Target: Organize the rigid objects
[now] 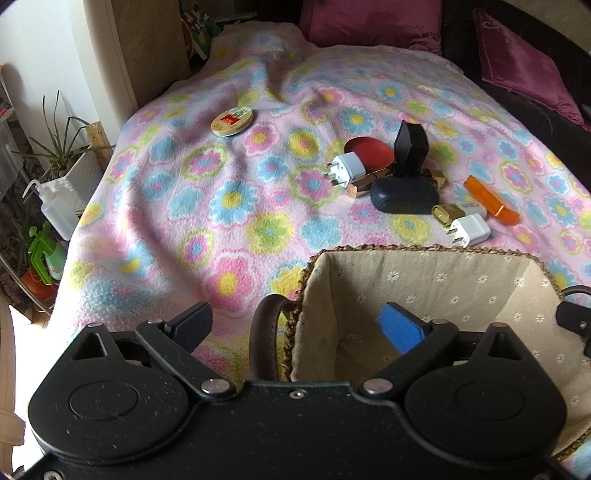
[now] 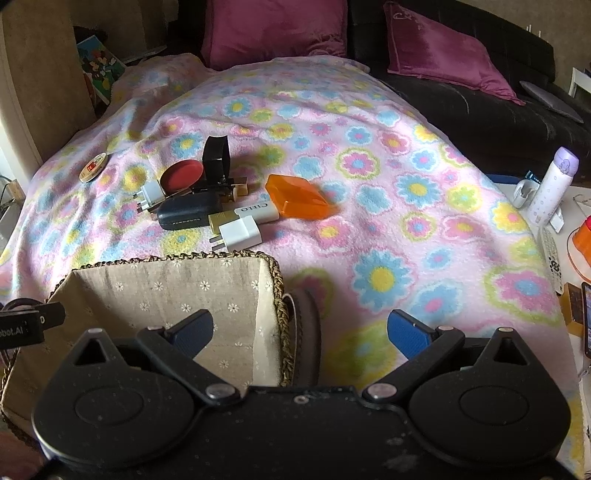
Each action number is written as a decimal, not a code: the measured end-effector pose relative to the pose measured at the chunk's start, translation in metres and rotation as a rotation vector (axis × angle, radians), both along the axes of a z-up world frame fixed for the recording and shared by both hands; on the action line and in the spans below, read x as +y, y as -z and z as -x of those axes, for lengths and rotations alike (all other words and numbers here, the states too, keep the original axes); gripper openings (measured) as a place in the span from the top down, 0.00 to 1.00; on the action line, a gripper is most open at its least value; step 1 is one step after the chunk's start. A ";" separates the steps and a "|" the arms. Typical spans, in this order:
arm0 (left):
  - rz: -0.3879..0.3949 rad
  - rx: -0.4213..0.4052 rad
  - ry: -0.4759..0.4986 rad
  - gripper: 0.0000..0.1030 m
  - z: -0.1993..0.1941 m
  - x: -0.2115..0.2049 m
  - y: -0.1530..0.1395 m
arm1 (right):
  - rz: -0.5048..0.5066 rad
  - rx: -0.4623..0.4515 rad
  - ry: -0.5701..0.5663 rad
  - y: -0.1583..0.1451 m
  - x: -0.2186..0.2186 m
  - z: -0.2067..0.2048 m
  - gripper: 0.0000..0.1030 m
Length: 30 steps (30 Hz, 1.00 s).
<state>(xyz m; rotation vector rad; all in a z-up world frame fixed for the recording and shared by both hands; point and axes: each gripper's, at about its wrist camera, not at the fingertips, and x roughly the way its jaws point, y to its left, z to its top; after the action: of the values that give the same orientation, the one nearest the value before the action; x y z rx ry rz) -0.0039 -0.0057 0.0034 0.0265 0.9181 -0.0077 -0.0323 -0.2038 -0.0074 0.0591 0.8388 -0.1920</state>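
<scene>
A woven basket (image 1: 424, 248) with a flowered cloth lining sits on the near part of the floral blanket. My left gripper (image 1: 297, 323) is open, straddling its left wall and brown handle. My right gripper (image 2: 301, 328) is open astride its right wall (image 2: 275, 291). Nothing is held. Beyond the basket lies a cluster: a white charger (image 2: 240, 232), a gold-capped white tube (image 2: 251, 212), a dark blue case (image 2: 188, 216), a white plug adapter (image 2: 150, 192), a red round case (image 2: 183, 172), a black open box (image 2: 217, 158) and an orange box (image 2: 297, 201). A round tin (image 1: 232, 121) lies apart, far left.
Magenta cushions (image 2: 273, 33) and a black sofa (image 2: 480, 110) border the far side. Left of the bed stand a potted plant (image 1: 59, 147) and a squeeze bottle (image 1: 55, 206). On the right, a side table holds a white flask (image 2: 552, 184) and a remote (image 2: 550, 254).
</scene>
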 end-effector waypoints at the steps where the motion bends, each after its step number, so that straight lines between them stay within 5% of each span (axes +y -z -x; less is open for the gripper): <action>1: 0.004 -0.001 0.004 0.09 0.001 0.000 -0.001 | 0.002 0.000 -0.007 0.000 0.001 0.000 0.05; 13: 0.052 0.030 0.050 0.13 -0.010 -0.002 -0.016 | 0.037 -0.067 -0.093 -0.024 0.008 -0.001 0.14; 22: 0.008 0.024 0.107 0.13 -0.061 -0.013 -0.031 | 0.003 0.004 -0.145 -0.030 0.003 -0.067 0.15; 30: -0.026 0.078 0.116 0.13 -0.118 -0.021 -0.016 | 0.080 0.078 -0.202 -0.007 0.010 -0.124 0.25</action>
<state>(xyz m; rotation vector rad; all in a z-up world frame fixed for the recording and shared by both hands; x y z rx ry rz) 0.1144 -0.0266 0.0198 0.1038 0.9942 -0.1055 0.0919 -0.1941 -0.0002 -0.1081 0.9077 -0.0380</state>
